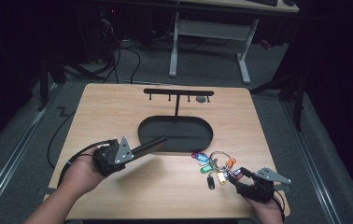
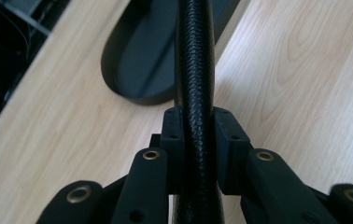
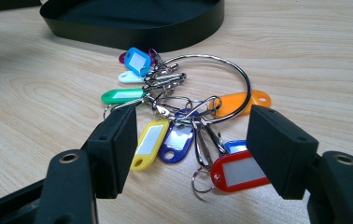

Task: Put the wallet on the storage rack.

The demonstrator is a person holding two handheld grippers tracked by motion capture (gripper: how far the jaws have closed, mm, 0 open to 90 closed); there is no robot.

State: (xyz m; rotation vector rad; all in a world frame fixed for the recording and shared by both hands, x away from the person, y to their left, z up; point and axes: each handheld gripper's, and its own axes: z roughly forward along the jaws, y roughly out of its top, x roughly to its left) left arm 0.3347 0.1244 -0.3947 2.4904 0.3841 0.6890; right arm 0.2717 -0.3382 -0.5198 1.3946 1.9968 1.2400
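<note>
My left gripper [image 1: 158,141] is clamped tight on a black textured rod [image 2: 194,93], jaws squeezing both sides, tip over the near-left rim of the black oval metal tray [image 1: 174,148] that carries a T-shaped hook rack [image 1: 178,93] on the light wood table [image 1: 118,112]. My right gripper [image 3: 191,154] is wide open w/ nothing gripped; jaws straddle the bunch of coloured plastic key tags on a big steel ring [image 3: 188,109], lying flat on the table just in front of the tray, near its right end.
</note>
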